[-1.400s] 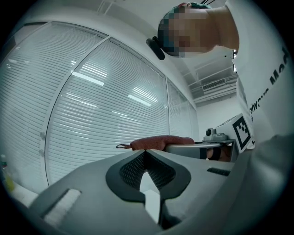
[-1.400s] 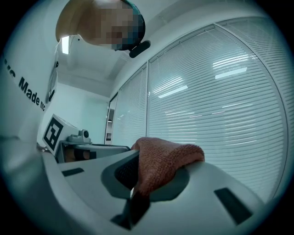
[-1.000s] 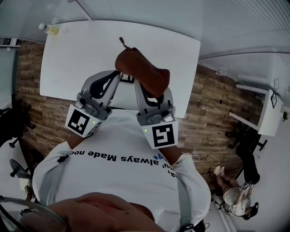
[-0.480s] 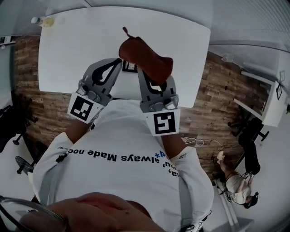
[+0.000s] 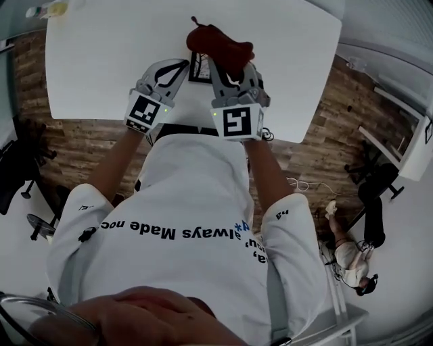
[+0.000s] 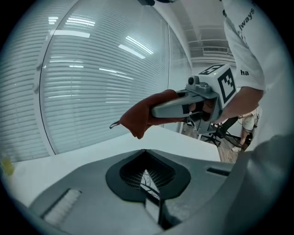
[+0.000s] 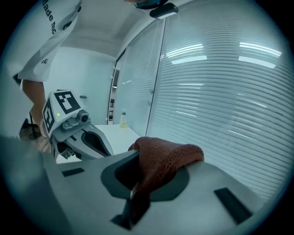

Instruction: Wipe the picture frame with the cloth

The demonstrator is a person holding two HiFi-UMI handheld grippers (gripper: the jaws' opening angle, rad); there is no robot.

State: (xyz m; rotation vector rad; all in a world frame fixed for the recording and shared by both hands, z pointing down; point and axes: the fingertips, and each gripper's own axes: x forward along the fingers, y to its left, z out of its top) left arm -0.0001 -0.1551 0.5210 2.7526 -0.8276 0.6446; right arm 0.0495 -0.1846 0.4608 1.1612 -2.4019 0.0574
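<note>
A small dark picture frame (image 5: 200, 67) is held up over the white table (image 5: 101, 61), between my two grippers. My left gripper (image 5: 181, 66) is shut on its left edge; in the left gripper view a strip of the pale picture (image 6: 146, 180) shows through the jaw opening. My right gripper (image 5: 229, 67) is shut on a rust-brown cloth (image 5: 220, 42) that drapes over its jaws, just right of and beyond the frame. The cloth (image 7: 167, 158) fills the right gripper view, and hangs from the right gripper (image 6: 183, 104) in the left gripper view.
A small yellowish bottle (image 5: 47, 10) stands at the table's far left corner. Window blinds (image 7: 229, 82) run behind the table. Wood floor shows on both sides, with a black office chair (image 5: 375, 196) and another person (image 5: 348, 260) at the right.
Both arms have stretched forward, carrying the frame and the cloth from the near table edge out over the table. The cloth has stayed close to the frame.
</note>
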